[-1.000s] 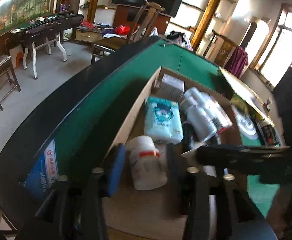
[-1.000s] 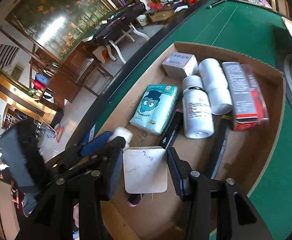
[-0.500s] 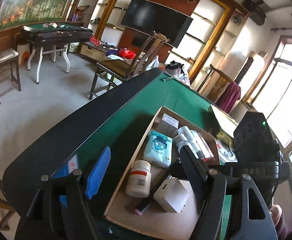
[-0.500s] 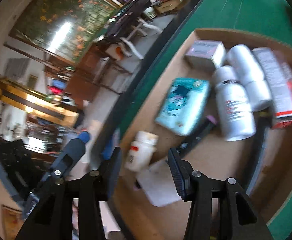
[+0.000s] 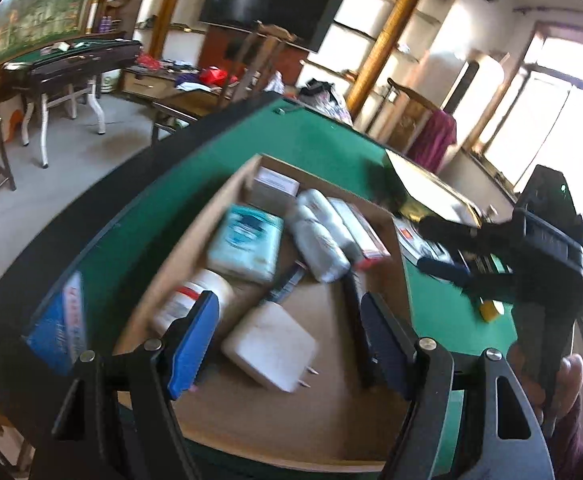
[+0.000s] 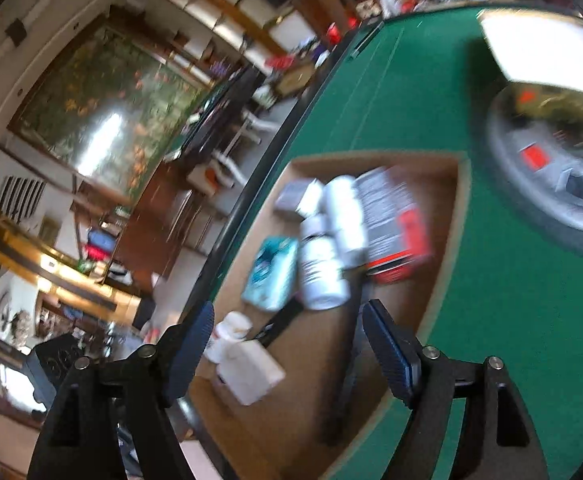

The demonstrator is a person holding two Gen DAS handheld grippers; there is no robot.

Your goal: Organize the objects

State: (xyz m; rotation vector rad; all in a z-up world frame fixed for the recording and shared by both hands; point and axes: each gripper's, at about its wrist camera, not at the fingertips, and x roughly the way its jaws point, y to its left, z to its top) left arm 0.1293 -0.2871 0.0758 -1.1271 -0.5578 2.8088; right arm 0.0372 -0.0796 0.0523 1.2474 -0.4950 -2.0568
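Observation:
A shallow cardboard tray [image 5: 251,420] on the green table holds a white plug adapter [image 5: 269,346], a white pill bottle with a red band [image 5: 189,300], a teal tissue pack [image 5: 247,244], white bottles [image 5: 319,240] and a red-and-white box [image 5: 361,226]. My left gripper [image 5: 287,340] is open and empty above the tray's near end. My right gripper [image 6: 287,348] is open and empty, raised over the tray [image 6: 291,412]; the adapter [image 6: 247,372] lies below it. The right gripper also shows in the left wrist view [image 5: 447,252], over the table to the right of the tray.
A round grey tray [image 6: 551,184] with small items sits on the green felt [image 6: 511,320] right of the cardboard tray. A white sheet [image 6: 543,48] lies beyond it. A blue packet [image 5: 57,332] lies on the table's black rim. Chairs and another table stand behind.
My right gripper let go of the white adapter, which now lies in the tray, and drew back up and to the right. My left gripper released the pill bottle, rose, then dipped toward the tray.

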